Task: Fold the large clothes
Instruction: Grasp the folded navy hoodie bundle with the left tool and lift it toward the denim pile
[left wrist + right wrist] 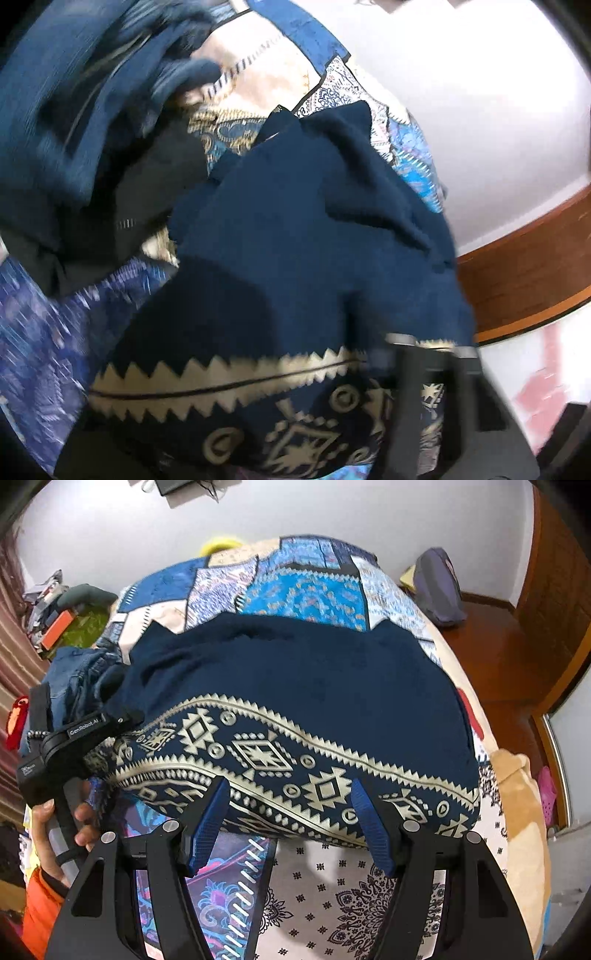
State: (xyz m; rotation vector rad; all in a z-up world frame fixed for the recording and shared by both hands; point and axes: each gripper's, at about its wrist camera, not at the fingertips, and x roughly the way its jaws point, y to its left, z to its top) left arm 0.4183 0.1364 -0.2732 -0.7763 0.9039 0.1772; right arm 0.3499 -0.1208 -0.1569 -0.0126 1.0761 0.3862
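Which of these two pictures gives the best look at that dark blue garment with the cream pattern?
The right wrist view: the dark blue garment lies sharp and nearly whole on the bedspread. The left wrist view shows only a blurred close-up part.

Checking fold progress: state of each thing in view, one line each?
navy patterned garment: lying on the bed, folded over, patterned band facing up.
left gripper: at the garment's left edge; whether it grips cannot be told.
right gripper: open, over the near hem, holding nothing.
patchwork bedspread: spread flat under the garment.
jeans: crumpled, unfolded, beside the garment.

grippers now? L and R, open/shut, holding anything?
Left gripper: shut on the navy patterned garment, at its left edge.
Right gripper: open, holding nothing, at the garment's near edge.
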